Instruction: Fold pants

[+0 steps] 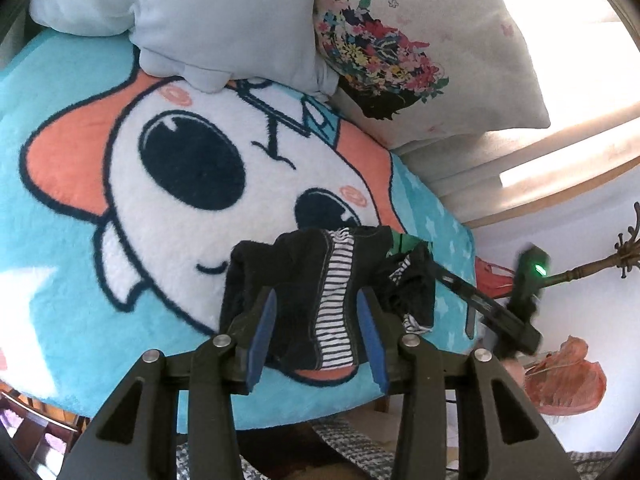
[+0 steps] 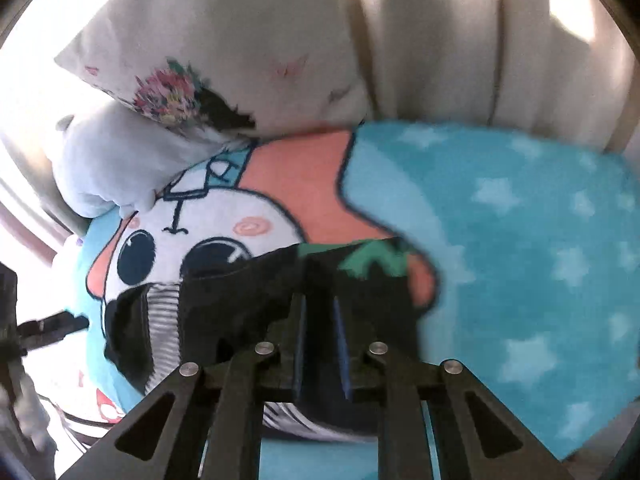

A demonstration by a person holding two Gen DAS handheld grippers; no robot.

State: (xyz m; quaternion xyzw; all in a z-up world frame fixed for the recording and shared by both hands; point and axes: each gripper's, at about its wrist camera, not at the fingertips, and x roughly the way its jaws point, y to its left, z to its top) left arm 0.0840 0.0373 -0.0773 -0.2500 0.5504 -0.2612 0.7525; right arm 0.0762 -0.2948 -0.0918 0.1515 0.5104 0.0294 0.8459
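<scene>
Small black pants (image 1: 296, 276) with a black-and-white striped band lie bunched on the cartoon blanket (image 1: 100, 248), near its front edge. My left gripper (image 1: 317, 295) stands open over them. The striped band runs between its blue pads (image 1: 262, 332), which are apart from the cloth. In the left wrist view my right gripper (image 1: 434, 266) reaches in from the right onto the pants' far right corner. In the blurred right wrist view, that gripper (image 2: 319, 300) has narrow jaws shut on a fold of the black pants (image 2: 240, 292), beside a green print. The left gripper (image 2: 60, 326) shows at the left edge.
A pale blue pillow (image 1: 208, 20) and a floral white pillow (image 1: 420, 48) rest at the blanket's far end. Curtains (image 2: 460, 48) hang behind. To the right, past the bed edge, stand a coat stand (image 1: 588, 268) and an orange-red object (image 1: 568, 380). A woven rug (image 1: 352, 448) lies below.
</scene>
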